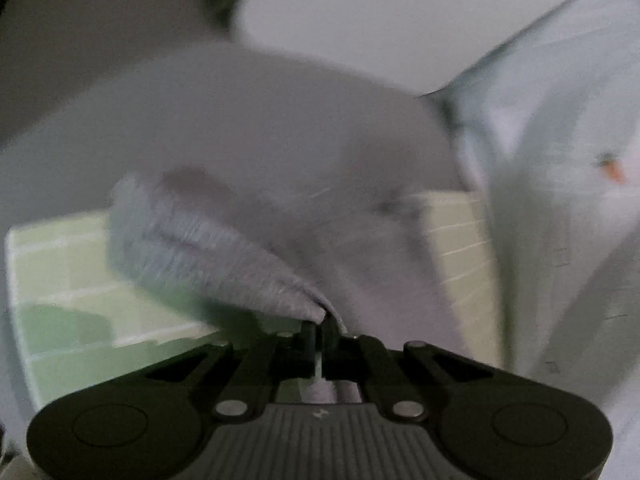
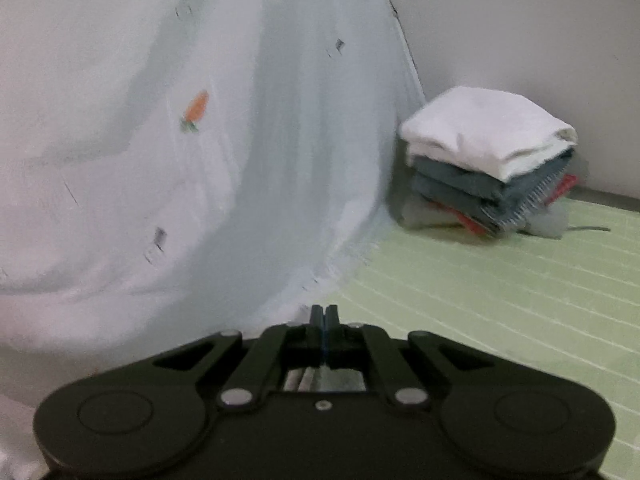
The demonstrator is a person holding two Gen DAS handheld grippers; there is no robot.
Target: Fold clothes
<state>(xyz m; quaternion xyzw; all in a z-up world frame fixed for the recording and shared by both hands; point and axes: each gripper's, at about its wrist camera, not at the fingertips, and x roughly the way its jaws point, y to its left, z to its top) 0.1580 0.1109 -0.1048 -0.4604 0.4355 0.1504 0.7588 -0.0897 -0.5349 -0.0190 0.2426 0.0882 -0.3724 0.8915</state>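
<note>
Both fingers pinched narrow on the pale printed cotton garment (image 2: pixel 160 160), left gripper (image 1: pixel 320 326) at its ribbed hem, right gripper (image 2: pixel 325 312) on cloth rising ahead-left.

No words, numbers or brand names can be read in either view. The only sign-like marks are a small orange carrot motif (image 2: pixel 196 111) and a few dark specks on the pale cloth (image 2: pixel 120 160), and a tiny pale mark (image 1: pixel 320 414) on the left gripper's body, perhaps a logo, too blurred to read.
</note>
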